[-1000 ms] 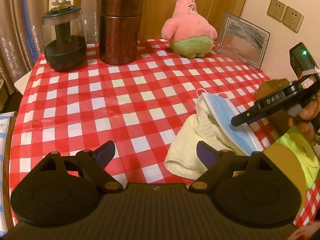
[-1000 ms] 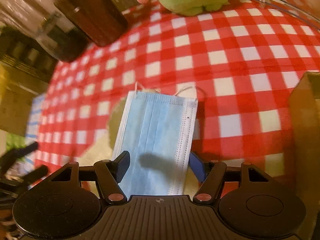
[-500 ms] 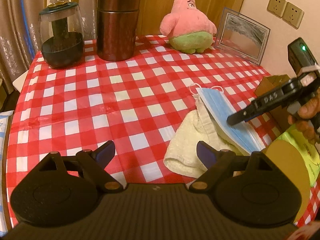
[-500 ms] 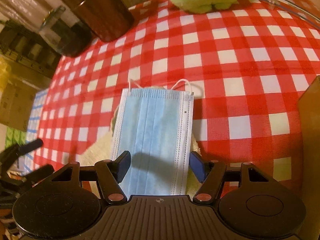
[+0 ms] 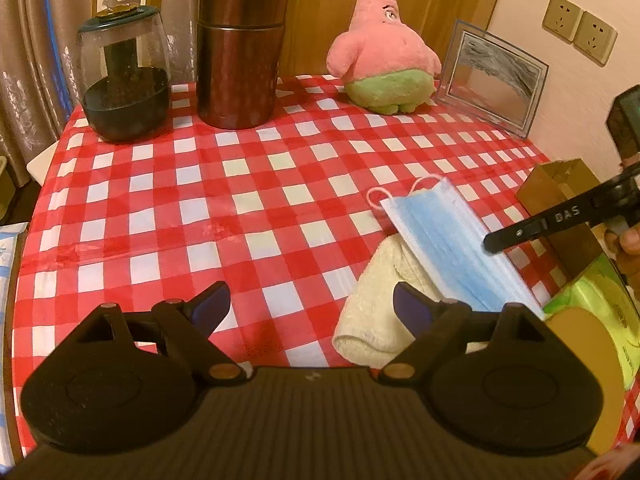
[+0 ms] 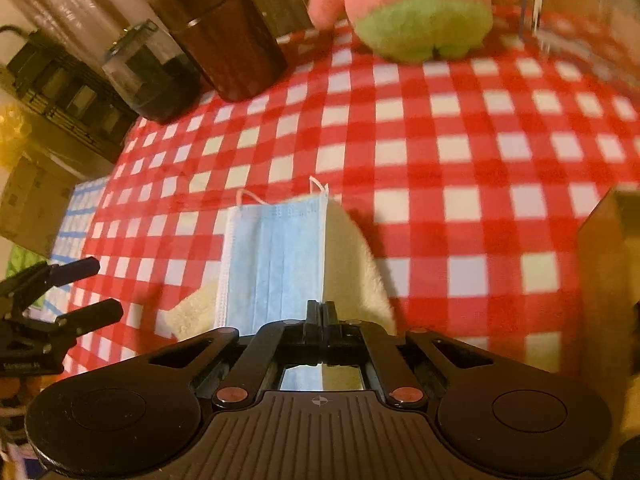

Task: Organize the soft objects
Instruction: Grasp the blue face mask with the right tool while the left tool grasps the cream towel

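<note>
A blue face mask [image 5: 440,240] lies slanted over a cream towel [image 5: 372,320] on the red-checked tablecloth [image 5: 240,208], at the right. My right gripper [image 6: 322,306] is shut, its fingers pinched together on the near right edge of the mask [image 6: 276,264], with the towel [image 6: 352,264] beneath. In the left wrist view the right gripper [image 5: 490,244] comes in from the right onto the mask. My left gripper [image 5: 310,300] hovers open and empty, just left of the towel. A pink and green star plush [image 5: 384,64] sits upright at the back.
A glass jar with a dark filling [image 5: 124,80] and a brown canister [image 5: 240,52] stand at the back left. A picture frame [image 5: 496,76] leans at the back right. A brown box [image 5: 560,200] and a green packet [image 5: 600,304] sit by the right edge.
My right gripper's fingers have gone from wide apart beside the mask to pinched together on its near edge. The mask now looks narrower. The left gripper has stayed open in place.
</note>
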`<state>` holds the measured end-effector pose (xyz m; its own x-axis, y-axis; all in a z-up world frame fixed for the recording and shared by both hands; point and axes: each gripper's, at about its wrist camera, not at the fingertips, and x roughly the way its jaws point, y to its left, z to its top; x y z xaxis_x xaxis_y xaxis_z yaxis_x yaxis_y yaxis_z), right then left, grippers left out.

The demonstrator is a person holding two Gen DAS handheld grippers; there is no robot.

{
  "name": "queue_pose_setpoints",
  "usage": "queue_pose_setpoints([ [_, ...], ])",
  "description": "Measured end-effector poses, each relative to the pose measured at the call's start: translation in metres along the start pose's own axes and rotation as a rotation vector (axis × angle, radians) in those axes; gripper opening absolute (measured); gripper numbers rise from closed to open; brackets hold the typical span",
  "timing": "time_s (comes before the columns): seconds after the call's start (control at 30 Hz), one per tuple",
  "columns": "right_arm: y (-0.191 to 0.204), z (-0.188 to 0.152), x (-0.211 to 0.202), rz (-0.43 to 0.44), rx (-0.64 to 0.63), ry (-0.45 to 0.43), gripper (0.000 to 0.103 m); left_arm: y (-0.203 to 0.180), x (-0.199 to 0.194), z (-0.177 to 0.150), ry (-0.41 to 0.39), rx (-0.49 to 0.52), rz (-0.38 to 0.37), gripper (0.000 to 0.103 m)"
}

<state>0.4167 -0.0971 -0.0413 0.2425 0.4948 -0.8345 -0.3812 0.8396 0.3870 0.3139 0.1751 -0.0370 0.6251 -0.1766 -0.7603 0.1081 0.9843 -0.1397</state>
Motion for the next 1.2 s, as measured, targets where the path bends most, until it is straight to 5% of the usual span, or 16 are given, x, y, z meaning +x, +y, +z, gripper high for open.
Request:
queue_pose_setpoints([
  [0.37,-0.013,0.012,-0.029,-0.279,-0.163,-0.120,0.000,-0.018,0.035,0.028,0.071,0.056,-0.099,0.087],
  [0.67,-0.027,0.007,-0.012,-0.171,-0.136,-0.042,0.001,-0.046,0.092,0.049,0.228,0.129,-0.255,0.087],
  [0.9,-0.034,0.011,-0.006,-0.166,-0.133,-0.005,0.002,-0.070,0.114,0.047,0.304,0.260,-0.239,0.087],
  [1.0,-0.034,0.008,0.001,-0.176,-0.147,0.020,0.025,-0.076,0.122,0.043,0.325,0.304,-0.227,0.080],
  [1.07,-0.034,0.007,0.004,-0.177,-0.144,0.024,0.064,-0.077,0.126,0.041,0.336,0.317,-0.227,0.079],
  [1.2,-0.034,0.008,0.011,-0.170,-0.139,0.034,0.066,-0.079,0.128,0.043,0.328,0.327,-0.227,0.069],
])
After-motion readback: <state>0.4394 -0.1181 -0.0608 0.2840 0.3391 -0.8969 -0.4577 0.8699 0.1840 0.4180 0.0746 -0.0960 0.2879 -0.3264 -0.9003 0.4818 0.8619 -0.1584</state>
